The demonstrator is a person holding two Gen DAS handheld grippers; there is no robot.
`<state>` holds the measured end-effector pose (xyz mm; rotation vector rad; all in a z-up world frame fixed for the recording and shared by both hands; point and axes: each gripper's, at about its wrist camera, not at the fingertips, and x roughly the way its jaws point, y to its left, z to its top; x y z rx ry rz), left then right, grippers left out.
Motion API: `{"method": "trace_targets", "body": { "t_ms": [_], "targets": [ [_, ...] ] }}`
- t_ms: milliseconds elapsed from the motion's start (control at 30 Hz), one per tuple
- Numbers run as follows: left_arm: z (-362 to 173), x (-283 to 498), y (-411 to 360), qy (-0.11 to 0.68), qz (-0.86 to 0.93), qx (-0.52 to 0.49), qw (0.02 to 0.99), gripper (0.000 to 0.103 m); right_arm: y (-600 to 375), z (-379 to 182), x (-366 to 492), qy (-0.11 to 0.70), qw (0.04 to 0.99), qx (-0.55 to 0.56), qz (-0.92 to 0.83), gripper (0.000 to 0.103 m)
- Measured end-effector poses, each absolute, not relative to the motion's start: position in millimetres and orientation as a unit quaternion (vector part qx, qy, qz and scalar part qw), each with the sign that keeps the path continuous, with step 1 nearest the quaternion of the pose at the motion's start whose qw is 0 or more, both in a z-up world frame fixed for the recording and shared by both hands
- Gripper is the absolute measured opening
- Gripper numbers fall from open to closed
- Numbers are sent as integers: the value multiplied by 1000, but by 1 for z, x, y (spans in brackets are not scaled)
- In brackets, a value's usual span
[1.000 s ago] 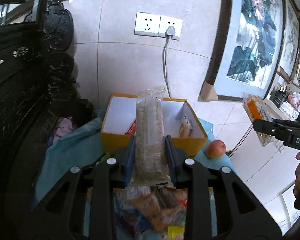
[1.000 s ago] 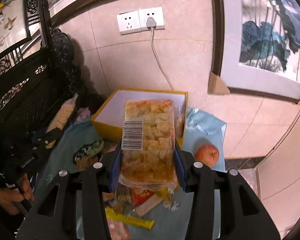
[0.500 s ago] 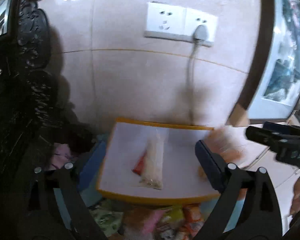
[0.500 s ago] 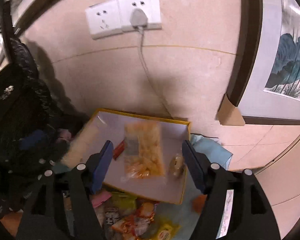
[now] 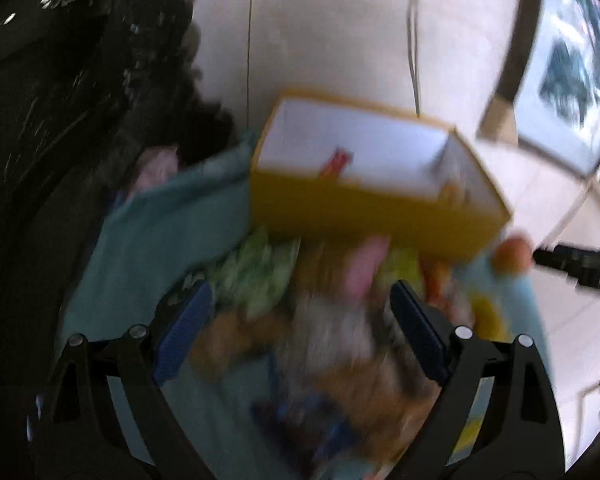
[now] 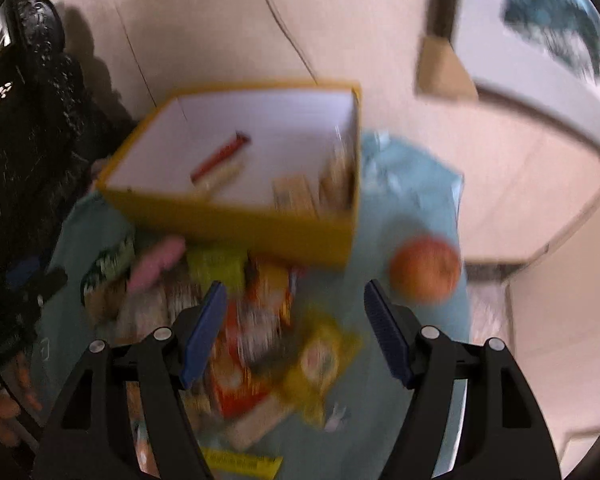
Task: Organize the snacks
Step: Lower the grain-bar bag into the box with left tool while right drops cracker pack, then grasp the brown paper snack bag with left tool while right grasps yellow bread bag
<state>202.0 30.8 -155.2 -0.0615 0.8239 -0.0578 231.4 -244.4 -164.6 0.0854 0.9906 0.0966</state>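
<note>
Yellow box (image 6: 236, 224), white inside, on teal cloth (image 6: 412, 200): holds a red-wrapped stick (image 6: 220, 156) and several snack packets, blurred. Loose snack pile (image 6: 260, 320) at the box's 6 o'clock; apple (image 6: 426, 274) at its 4 o'clock. Left gripper (image 5: 300, 328) and right gripper (image 6: 294, 328): jaws apart, empty, above the pile.

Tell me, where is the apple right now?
The apple sits on the light blue cloth, just past the near right corner of the yellow box in the right wrist view, right of the snack pile.
</note>
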Motion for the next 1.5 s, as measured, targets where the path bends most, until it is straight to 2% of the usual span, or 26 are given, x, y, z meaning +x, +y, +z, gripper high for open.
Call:
{"method": "trace_targets", "body": {
  "t_ms": [200, 433, 467, 500, 533, 633, 767, 933, 967, 1000, 1033, 1100, 1200, 1367, 1433, 1500],
  "targets": [
    [-208, 148, 30, 459, -40, -10, 887, 92, -256, -208, 194, 511, 857, 66, 16, 71],
    [-199, 148, -6, 438, -87, -3, 895, 91, -254, -216, 189, 513, 857, 58, -10, 71],
    [-199, 150, -10, 437, -91, -3, 895, 84, -254, -216, 190, 511, 858, 57, -12, 71],
    [-198, 154, -14, 437, -95, -5, 894, 70, -254, -216, 191, 509, 859, 56, -14, 71],
    [-201, 159, -19, 443, -96, -7, 891, 67, -253, -217, 192, 508, 860, 52, -15, 71],
    [-212, 170, -23, 464, -87, -18, 882, 67, -254, -218, 199, 510, 858, 55, -16, 71],
    [-225, 176, -19, 474, -68, -23, 877, 78, -257, -228, 212, 521, 850, 76, -23, 71],
    [-240, 174, -23, 488, -73, -13, 870, 76, -250, -250, 231, 539, 837, 90, -25, 71],
    [-240, 173, -25, 482, -82, -4, 872, 63, -248, -254, 235, 545, 833, 90, -22, 69],
    [-240, 173, -28, 479, -92, 4, 873, 49, -245, -260, 239, 557, 826, 90, -8, 59],
    [-240, 173, -28, 480, -95, 3, 872, 49, -242, -267, 243, 571, 816, 93, 6, 42],
    [-239, 174, -25, 483, -102, -6, 870, 45, -242, -269, 245, 576, 813, 92, 10, 39],
    [-236, 170, -23, 479, -115, -6, 870, 38, -240, -261, 239, 560, 825, 74, 25, 29],
    [-220, 157, -13, 456, -124, -18, 881, 37, -243, -237, 218, 526, 846, 69, 53, 19],
    [-212, 152, -8, 447, -125, -24, 886, 37, -246, -229, 210, 516, 850, 80, 64, 4],
    [-205, 149, -5, 440, -123, -28, 889, 37, -249, -220, 203, 505, 856, 85, 70, 2]
  ]
}}
